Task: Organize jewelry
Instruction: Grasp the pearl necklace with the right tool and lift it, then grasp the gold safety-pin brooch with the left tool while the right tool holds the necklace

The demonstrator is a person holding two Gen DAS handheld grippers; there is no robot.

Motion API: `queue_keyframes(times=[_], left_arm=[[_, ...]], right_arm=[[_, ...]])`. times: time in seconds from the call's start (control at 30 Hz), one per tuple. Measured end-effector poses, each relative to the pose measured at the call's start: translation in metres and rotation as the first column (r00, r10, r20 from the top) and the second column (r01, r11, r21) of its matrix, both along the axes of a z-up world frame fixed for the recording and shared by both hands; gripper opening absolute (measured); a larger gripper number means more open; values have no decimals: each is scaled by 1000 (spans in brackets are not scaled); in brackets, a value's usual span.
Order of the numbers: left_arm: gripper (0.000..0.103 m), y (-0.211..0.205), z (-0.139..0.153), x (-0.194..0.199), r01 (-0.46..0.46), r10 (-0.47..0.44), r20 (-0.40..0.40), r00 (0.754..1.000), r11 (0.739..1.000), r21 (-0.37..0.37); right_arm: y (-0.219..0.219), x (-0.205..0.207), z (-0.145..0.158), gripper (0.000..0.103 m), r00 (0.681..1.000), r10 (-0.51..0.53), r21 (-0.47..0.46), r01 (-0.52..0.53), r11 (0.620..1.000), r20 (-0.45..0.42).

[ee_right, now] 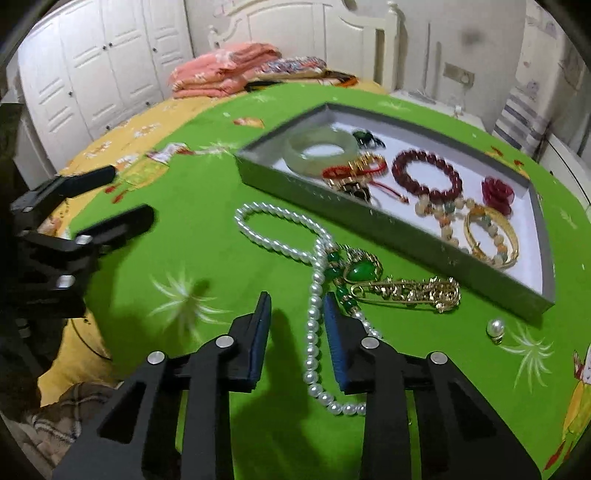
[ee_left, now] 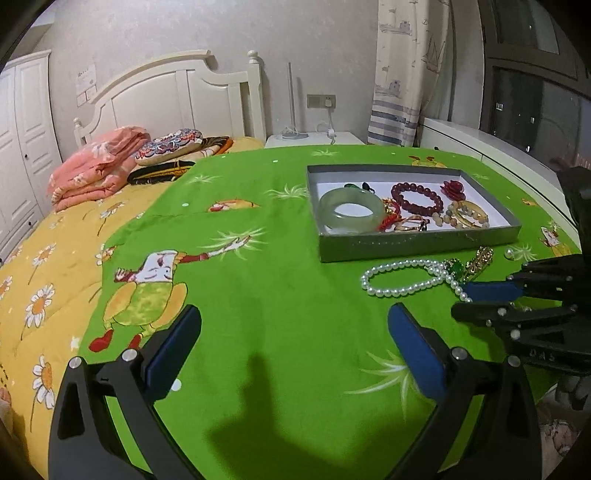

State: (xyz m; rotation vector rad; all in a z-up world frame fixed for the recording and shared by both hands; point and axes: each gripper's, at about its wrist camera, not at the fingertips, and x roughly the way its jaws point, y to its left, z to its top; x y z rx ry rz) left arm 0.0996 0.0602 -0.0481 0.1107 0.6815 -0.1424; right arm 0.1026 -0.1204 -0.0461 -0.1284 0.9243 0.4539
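Nearest to me, my right gripper (ee_right: 297, 314) points down at the green cloth (ee_right: 207, 206), its jaws narrowed to a slim gap with the pearl necklace (ee_right: 312, 314) running between them. The strand lies close against the right pad, but I cannot tell whether the pads press on it yet; the left pad stands clear of it.

My left gripper (ee_left: 293, 328) hangs wide open over bare cloth, holding nothing, well to the left of the necklace.

Taking the tray (ee_right: 402, 236) as my landmark: the necklace lies on the cloth just in front of its near wall, its loop curling toward the tray's left end. Tangled at the strand, also in front of that wall, sit a green pendant (ee_right: 360, 271) and a gold brooch (ee_right: 417, 291). 1 loose pearl (ee_right: 495, 326) rests on the cloth near the tray's right front corner.

Inside the tray, from its left end: a pale jade bangle (ee_right: 319, 151), a dark green piece (ee_right: 364, 136) behind it, a red and gold tangle (ee_right: 354, 171), a dark red bead bracelet (ee_right: 426, 173), a red rose (ee_right: 498, 192), then a pale bead bracelet (ee_right: 447, 218) and a gold bangle (ee_right: 495, 236) at the right end.

Beyond the tray, folded pink bedding (ee_right: 221, 70) lies by the white headboard (ee_right: 314, 29).
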Motion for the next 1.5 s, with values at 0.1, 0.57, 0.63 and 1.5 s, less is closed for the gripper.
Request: queue_keyframes(times=[0.1, 0.57, 0.63, 1.5], left_arm=[[98, 2, -3, 2, -1, 1, -8, 1000, 1000, -14], [98, -1, -2, -6, 95, -97, -12, 995, 991, -89], [98, -8, -1, -9, 128, -129, -2, 992, 987, -95], [90, -55, 36, 20, 288, -279, 100, 955, 954, -89]], right_arm=[[4, 5, 0, 22, 1000, 0, -17, 0, 1000, 8], [-7, 8, 21, 9, 1000, 27, 197, -24, 980, -14], [-11, 8, 32, 9, 999, 34, 248, -30, 968, -11], [-97, -49, 112, 9, 988, -49, 431, -17, 902, 143]])
